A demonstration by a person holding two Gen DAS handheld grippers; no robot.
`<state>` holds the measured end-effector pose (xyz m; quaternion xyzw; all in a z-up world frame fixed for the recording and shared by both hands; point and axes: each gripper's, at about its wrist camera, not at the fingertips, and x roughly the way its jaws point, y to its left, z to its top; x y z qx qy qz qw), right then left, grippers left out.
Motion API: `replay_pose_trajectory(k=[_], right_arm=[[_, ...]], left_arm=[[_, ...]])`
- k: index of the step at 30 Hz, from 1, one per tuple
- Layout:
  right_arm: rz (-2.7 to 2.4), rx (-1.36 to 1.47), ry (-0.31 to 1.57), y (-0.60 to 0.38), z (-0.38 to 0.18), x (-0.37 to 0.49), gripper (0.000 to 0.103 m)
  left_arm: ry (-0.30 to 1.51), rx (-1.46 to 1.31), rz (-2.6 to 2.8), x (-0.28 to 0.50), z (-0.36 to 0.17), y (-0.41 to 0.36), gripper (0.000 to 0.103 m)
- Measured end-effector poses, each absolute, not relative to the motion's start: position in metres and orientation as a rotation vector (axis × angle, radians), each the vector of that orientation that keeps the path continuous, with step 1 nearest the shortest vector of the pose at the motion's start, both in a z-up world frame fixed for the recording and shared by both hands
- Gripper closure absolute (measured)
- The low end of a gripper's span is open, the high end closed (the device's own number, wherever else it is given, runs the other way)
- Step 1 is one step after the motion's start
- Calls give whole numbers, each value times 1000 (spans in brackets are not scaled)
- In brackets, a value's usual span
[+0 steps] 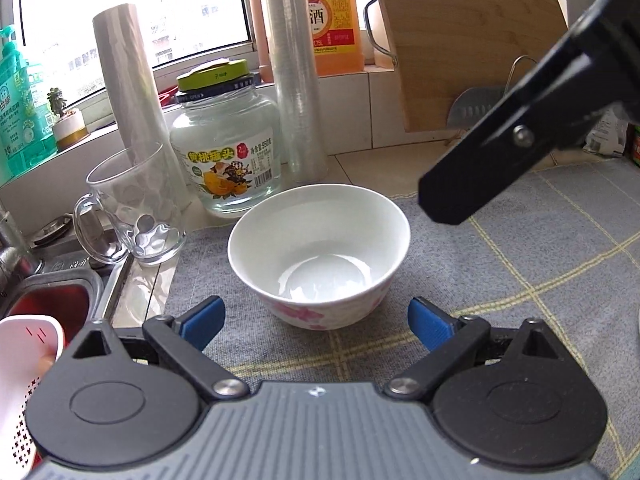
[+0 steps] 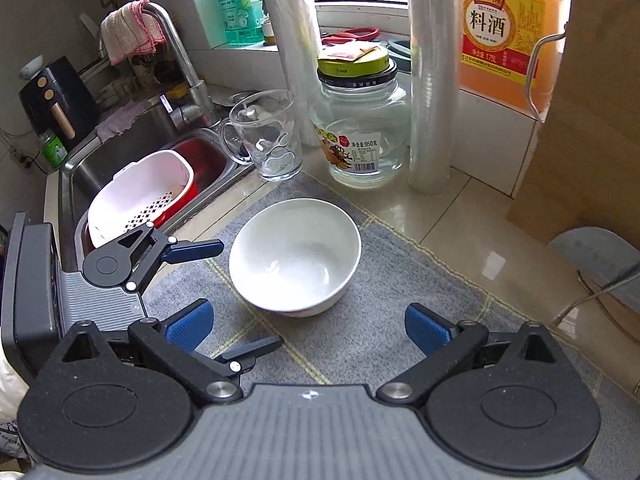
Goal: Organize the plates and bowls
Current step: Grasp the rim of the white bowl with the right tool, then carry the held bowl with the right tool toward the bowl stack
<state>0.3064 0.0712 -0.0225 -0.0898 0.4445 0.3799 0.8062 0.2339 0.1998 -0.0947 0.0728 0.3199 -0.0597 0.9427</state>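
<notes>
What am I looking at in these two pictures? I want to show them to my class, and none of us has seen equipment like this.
No robot here: a person carries a two-finger clamp in each hand, each with a wide-angle camera looking along its fingers. One picture comes from the left gripper, the other from the right gripper; the black and blue parts at the bottom are its own fingers. In the right view, the left gripper also shows at the left. Both stand open and hold nothing. Between them, on a grey checked mat, sits an empty white bowl with pink flowers outside. Behind it stand a glass mug, a labelled glass jar and two plastic-wrapped rolls. A sink with a white colander lies at the left.
</notes>
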Motion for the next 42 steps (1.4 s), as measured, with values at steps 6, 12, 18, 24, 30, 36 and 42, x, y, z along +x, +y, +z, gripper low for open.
replay_pose_trajectory(k=[6, 12, 18, 24, 30, 36, 42], right_arm=[[833, -212, 978, 97, -41, 333, 0], [852, -226, 996, 115, -55, 350, 0], [864, -244, 993, 125, -62, 359, 1], [884, -257, 1002, 132, -67, 366, 6], [908, -260, 1012, 136, -69, 368, 12], [916, -263, 1014, 139, -70, 368, 15], [917, -265, 1013, 139, -70, 368, 15]], left_arm=[[646, 120, -127, 242, -100, 206, 5], [638, 113, -137, 249, -102, 206, 5], [626, 123, -153, 254, -104, 204, 6], [620, 126, -164, 257, -104, 204, 6], [610, 131, -174, 259, -104, 204, 7], [599, 127, -180, 260, -103, 203, 8], [602, 122, -181, 261, -103, 204, 8]])
